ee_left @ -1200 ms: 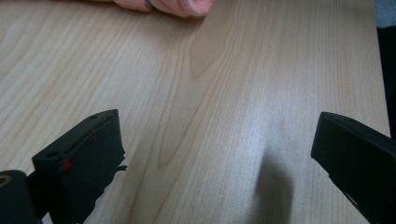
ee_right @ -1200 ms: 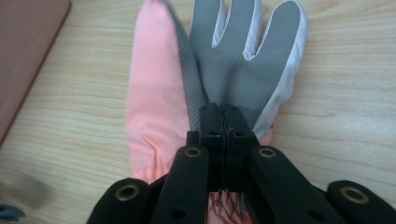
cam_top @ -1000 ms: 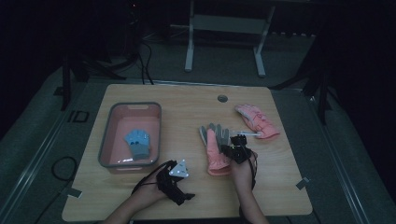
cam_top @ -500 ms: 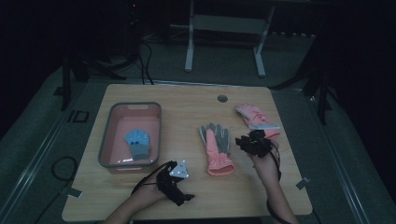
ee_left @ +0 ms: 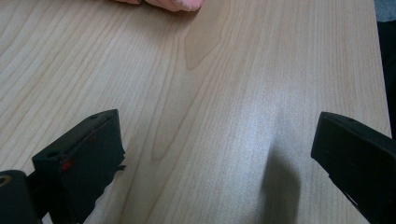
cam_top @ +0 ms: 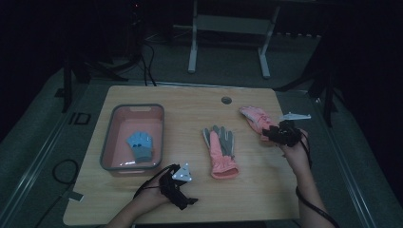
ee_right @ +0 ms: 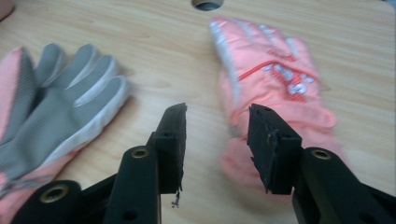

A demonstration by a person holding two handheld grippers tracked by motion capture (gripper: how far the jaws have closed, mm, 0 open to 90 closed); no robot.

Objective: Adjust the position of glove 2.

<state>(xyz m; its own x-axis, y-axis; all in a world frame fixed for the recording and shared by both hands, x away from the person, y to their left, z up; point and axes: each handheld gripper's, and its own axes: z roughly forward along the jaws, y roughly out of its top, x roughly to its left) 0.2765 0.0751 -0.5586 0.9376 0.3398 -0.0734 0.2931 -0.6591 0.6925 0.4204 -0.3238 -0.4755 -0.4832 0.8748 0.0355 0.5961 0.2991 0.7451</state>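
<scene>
Pink glove (ee_right: 271, 79) lies at tabletop (cam_top: 266, 190) right edge; right tool (ee_right: 215, 126) hovers at its cuff, jaws just opening, nothing gripped. Left tool (ee_left: 215, 154) open over bare wood.

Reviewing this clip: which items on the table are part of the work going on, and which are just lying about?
In the job:
- pink glove, with the open right gripper at its cuff
- grey-palmed glove
- blue glove lying in the tray
- pink tray

Just lying about:
- round hole in the tabletop
- metal stand on the floor behind
- left gripper, open over bare wood
</scene>
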